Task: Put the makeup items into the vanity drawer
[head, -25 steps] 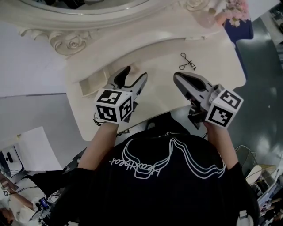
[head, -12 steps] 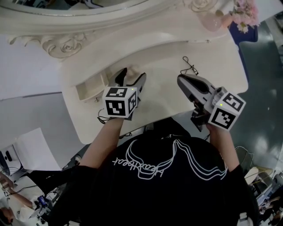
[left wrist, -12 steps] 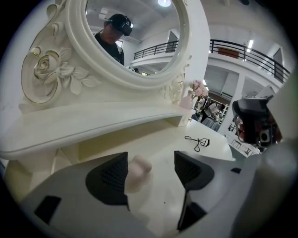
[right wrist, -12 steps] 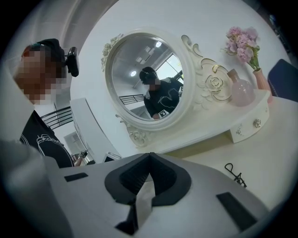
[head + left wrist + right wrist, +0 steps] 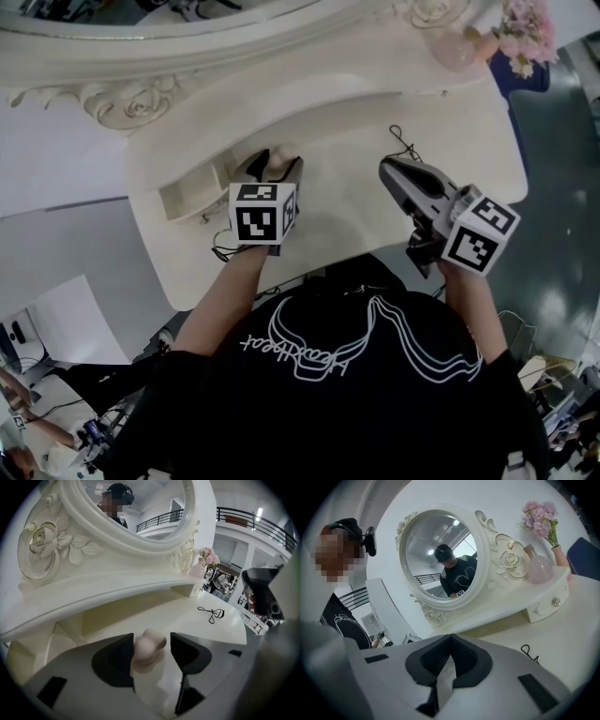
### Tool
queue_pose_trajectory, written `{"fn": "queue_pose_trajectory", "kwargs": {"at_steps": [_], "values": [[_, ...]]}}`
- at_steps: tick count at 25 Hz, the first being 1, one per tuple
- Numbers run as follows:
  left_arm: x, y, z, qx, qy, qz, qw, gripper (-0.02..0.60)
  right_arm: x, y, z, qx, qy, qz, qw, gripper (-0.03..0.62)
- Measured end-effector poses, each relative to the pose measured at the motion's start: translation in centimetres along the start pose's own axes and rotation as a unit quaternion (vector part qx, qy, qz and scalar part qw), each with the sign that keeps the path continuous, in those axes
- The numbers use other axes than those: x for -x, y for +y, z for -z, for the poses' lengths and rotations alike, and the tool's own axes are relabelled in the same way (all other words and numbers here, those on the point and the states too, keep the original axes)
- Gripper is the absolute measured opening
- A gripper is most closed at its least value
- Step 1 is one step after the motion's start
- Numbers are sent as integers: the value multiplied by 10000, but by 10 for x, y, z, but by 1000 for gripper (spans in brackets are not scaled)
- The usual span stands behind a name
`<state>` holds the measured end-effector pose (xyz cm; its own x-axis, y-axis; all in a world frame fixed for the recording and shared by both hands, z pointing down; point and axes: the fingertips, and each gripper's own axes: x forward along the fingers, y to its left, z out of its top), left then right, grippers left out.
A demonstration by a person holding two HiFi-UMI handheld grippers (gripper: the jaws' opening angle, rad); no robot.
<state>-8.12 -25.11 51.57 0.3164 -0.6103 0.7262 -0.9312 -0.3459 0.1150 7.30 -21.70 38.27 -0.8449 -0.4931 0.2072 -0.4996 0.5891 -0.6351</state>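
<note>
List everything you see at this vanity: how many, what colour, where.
Vanity table: one, cream, in front of the person.
Mirror: one, carved cream frame, at the back.
Open drawer: one, cream, left end.
Closed drawer: one, cream, right end.
Vase with flowers: one, pink, shelf's right end.
Eyelash curler: one, black, tabletop right.
Makeup sponge: one, pale pink, tabletop left.
Left tool: one, grey, around the sponge; jaws just closing, not clamped.
Right tool: one, grey, jaws together, empty.

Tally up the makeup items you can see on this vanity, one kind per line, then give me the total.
makeup sponge: 1
eyelash curler: 1
total: 2
</note>
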Motion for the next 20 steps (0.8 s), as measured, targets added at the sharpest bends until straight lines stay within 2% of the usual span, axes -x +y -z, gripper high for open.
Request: {"fn": "queue_pose_trajectory", "kwargs": {"at_steps": [2, 11, 17, 20], "values": [[-1, 2, 1, -70, 16, -92, 9999, 212, -1, -4, -2, -19, -37, 36, 10000, 5], [-2, 1, 4, -474, 9, -174, 9987, 189, -6, -10, -3, -133, -151, 116, 9997, 5], [2, 1, 3, -429, -46, -126, 9990, 162, -4, -10, -7, -226, -306, 209, 9991, 5], [5, 1, 3, -284, -106, -69, 9995, 150, -5, -6, -10, -162, -331, 212, 9991, 5]]}}
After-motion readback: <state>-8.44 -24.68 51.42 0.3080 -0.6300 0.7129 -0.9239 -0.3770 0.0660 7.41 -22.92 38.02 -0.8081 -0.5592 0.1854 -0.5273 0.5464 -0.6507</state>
